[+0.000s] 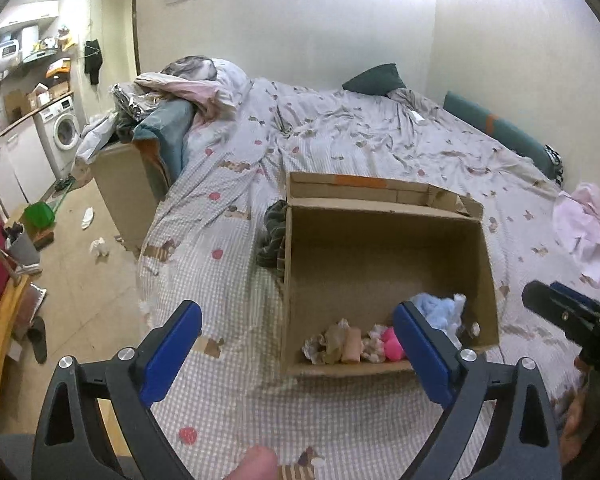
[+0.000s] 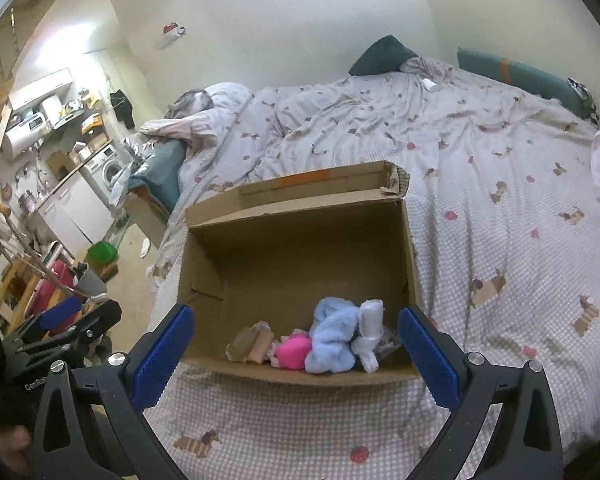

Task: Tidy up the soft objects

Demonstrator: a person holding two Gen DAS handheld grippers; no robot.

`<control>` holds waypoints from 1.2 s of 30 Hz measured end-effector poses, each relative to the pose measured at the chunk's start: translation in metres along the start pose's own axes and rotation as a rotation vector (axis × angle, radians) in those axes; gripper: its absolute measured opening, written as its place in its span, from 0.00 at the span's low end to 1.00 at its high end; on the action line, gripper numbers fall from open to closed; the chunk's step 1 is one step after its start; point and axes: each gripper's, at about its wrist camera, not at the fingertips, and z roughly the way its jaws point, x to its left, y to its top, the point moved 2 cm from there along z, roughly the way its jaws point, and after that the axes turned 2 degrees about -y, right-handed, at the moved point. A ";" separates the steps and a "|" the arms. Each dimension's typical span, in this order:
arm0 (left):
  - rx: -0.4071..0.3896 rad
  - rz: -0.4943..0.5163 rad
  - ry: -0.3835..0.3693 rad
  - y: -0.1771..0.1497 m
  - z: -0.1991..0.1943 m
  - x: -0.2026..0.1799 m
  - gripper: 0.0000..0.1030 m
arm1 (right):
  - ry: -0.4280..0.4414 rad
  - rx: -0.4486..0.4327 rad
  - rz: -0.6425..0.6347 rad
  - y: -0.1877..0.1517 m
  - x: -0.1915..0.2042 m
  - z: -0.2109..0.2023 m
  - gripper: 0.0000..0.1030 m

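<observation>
A bed (image 2: 500, 200) with a checked, dachshund-printed cover fills a small room; a kitchenette with a washing machine (image 1: 66, 130) lies at far left. An open cardboard box (image 2: 300, 252) rests on the cover, holding along its near wall a beige bundle (image 2: 256, 346), a pink plush toy (image 2: 294, 352), a light-blue fleece item (image 2: 334, 340) and a white roll (image 2: 370, 334). The left wrist view alone shows a dark striped garment (image 1: 272, 236) beside the box and a pink cloth (image 1: 584, 232). The left gripper (image 1: 298, 354) and right gripper (image 2: 298, 354) both gape wide, empty, above the box's near edge. Partial lettering "GenRob" marks the left gripper's body.
</observation>
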 end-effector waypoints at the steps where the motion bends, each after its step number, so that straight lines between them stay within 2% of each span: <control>1: 0.004 0.005 0.000 -0.004 -0.003 0.001 0.93 | -0.003 0.000 -0.004 -0.002 0.000 -0.003 1.00; 5: 0.028 -0.013 -0.004 -0.018 -0.009 0.004 0.93 | -0.011 -0.009 -0.011 -0.010 0.002 -0.014 1.00; 8: 0.007 -0.022 0.010 -0.031 -0.014 0.001 0.97 | -0.025 -0.008 -0.027 -0.020 0.002 -0.016 1.00; 11: 0.007 -0.007 0.045 -0.037 -0.007 -0.002 0.99 | -0.048 -0.019 -0.044 -0.029 0.000 -0.012 1.00; 16: 0.016 -0.015 0.045 -0.042 0.005 0.000 0.99 | -0.073 -0.016 -0.036 -0.043 -0.008 0.002 1.00; 25: 0.035 0.007 0.012 -0.046 0.024 -0.010 0.99 | -0.108 -0.007 -0.068 -0.043 -0.006 0.014 1.00; 36: 0.058 -0.025 -0.018 -0.045 0.027 -0.004 0.99 | -0.122 0.009 -0.071 -0.045 -0.007 0.019 1.00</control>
